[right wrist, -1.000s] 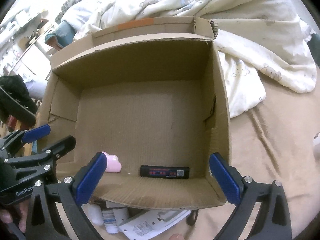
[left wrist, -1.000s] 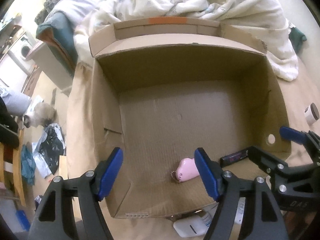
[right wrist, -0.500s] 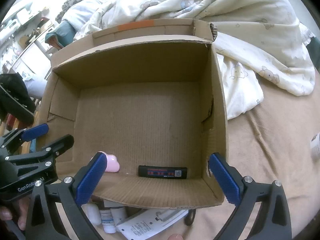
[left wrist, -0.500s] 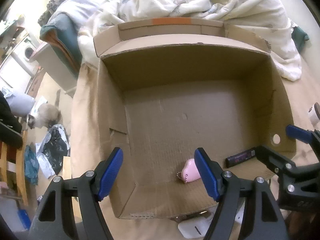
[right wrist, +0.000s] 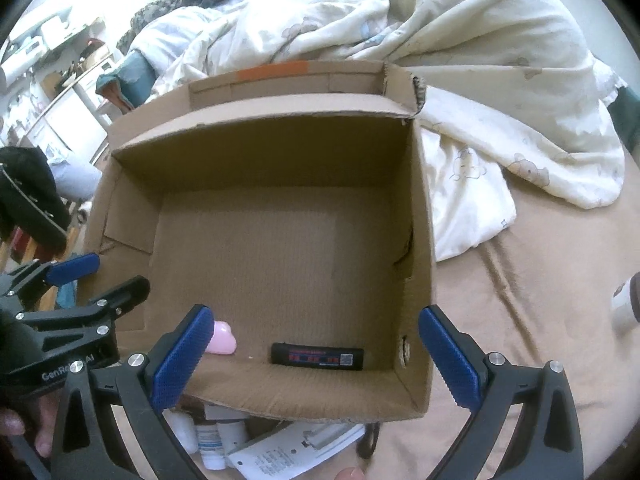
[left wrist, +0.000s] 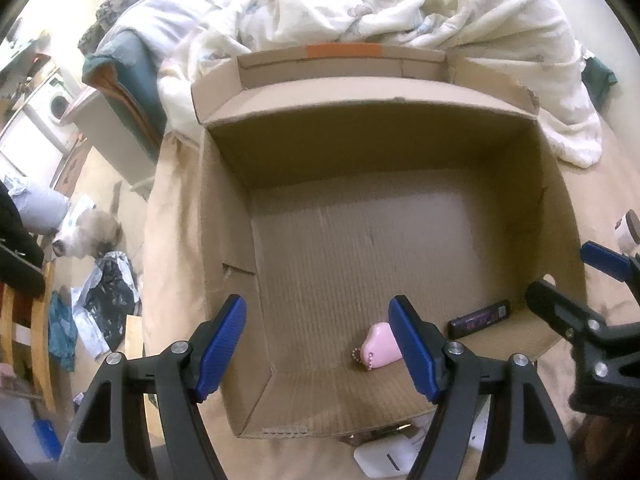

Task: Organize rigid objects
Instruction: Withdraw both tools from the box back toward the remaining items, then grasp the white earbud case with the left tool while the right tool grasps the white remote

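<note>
Two items in box: pink heart-shaped object (left wrist: 379, 345) and black bar (right wrist: 317, 355) lay on the cardboard box (left wrist: 224, 208) floor by its near wall.
Left gripper (left wrist: 318, 346): jaws apart, empty, above box.
Right gripper (right wrist: 316, 354): jaws wide, grasping nothing.
Box: rested on the tan bedsheet (right wrist: 532, 280).

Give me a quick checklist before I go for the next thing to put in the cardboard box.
1. Left claw empty, jaws apart: ok.
2. Right claw empty, jaws apart: ok.
3. Room in the cardboard box: ok, only a pink heart-shaped item and a black stick lie by the near wall.
4. Box upright with its top open: ok.
5. Things left outside: ok, white bottles and a printed packet lie in front of the box on the bed.
6. Clear grasp on those bottles: cannot tell, the box wall and claw arms partly hide them.
</note>
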Available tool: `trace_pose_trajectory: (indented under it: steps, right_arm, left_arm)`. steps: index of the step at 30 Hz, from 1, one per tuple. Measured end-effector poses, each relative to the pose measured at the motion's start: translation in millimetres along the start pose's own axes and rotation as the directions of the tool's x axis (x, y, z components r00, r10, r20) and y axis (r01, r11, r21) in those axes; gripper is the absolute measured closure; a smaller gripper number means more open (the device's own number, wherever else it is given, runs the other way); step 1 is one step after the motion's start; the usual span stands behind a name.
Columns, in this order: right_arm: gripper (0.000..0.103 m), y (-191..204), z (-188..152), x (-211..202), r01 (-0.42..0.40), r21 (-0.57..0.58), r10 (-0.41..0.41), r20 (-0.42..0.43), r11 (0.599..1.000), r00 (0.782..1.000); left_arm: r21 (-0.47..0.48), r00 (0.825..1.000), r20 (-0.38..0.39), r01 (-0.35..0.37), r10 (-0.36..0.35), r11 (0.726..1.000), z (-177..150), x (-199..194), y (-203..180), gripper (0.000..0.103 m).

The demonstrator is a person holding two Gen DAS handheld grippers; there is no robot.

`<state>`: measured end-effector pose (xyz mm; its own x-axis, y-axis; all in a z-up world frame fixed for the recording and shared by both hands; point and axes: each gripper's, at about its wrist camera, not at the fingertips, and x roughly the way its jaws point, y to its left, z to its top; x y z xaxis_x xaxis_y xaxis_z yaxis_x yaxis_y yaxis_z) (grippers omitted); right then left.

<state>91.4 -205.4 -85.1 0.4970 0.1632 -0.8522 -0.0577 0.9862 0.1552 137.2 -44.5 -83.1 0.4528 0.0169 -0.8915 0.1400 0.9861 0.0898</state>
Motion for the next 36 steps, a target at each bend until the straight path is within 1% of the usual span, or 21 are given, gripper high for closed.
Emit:
trace_pose_trajectory:
  steps: [2,6,10,14,20,24,27,30,33,36]
  right_arm:
    - [0.0,-2,-2,-8,0.015,0.005,-0.015,0.026,1.0,1.0]
    - [0.0,-6,-7,-25,-0.006,0.023,0.005,0.061,1.0,0.998]
    - [0.0,-7,-15,-39,-0.004,0.034,0.002,0.074,0.999,0.997]
    - [0.0,-8,-29,-51,-0.038,0.042,0.035,0.068,0.998,0.997]
    - [0.0,2,-53,-65,-0.062,0.035,0.059,0.062,0.997,0.996]
    - [0.0,5,-63,-65,-0.071,0.031,0.069,0.044,0.997,0.997]
    - [0.0,4,-63,-62,-0.063,0.032,0.062,0.031,0.998,0.998]
    - [0.0,-5,-63,-58,-0.074,0.087,0.072,0.017,0.993,0.997]
    - [0.0,-16,-64,-52,-0.094,0.16,0.095,0.004,0.983,0.996]
    - [0.0,-22,-65,-43,-0.095,0.208,0.102,-0.022,0.974,0.995]
  left_arm:
    - [-0.009,1.0,0.01,0.0,0.0,1.0,0,-6,3,0.032]
    - [-0.04,1.0,0.007,0.028,-0.028,0.999,0,-24,13,0.032]
    - [-0.064,1.0,0.024,0.018,-0.016,0.998,-6,-44,24,0.032]
    - [-0.077,1.0,0.016,0.018,-0.017,0.997,-23,-58,35,0.032]
    - [-0.106,1.0,0.004,0.023,-0.023,0.994,-51,-70,47,0.032]
    - [-0.15,0.998,-0.035,0.038,-0.044,0.988,-64,-63,54,0.032]
    - [-0.181,0.998,-0.052,0.016,-0.026,0.983,-70,-55,61,0.032]
    - [-0.215,0.998,-0.067,-0.008,-0.006,0.977,-75,-45,70,0.032]
    - [-0.245,0.994,-0.103,-0.004,-0.022,0.97,-80,-35,75,0.032]
    - [-0.239,0.99,-0.133,0.002,-0.035,0.971,-83,-25,72,0.032]
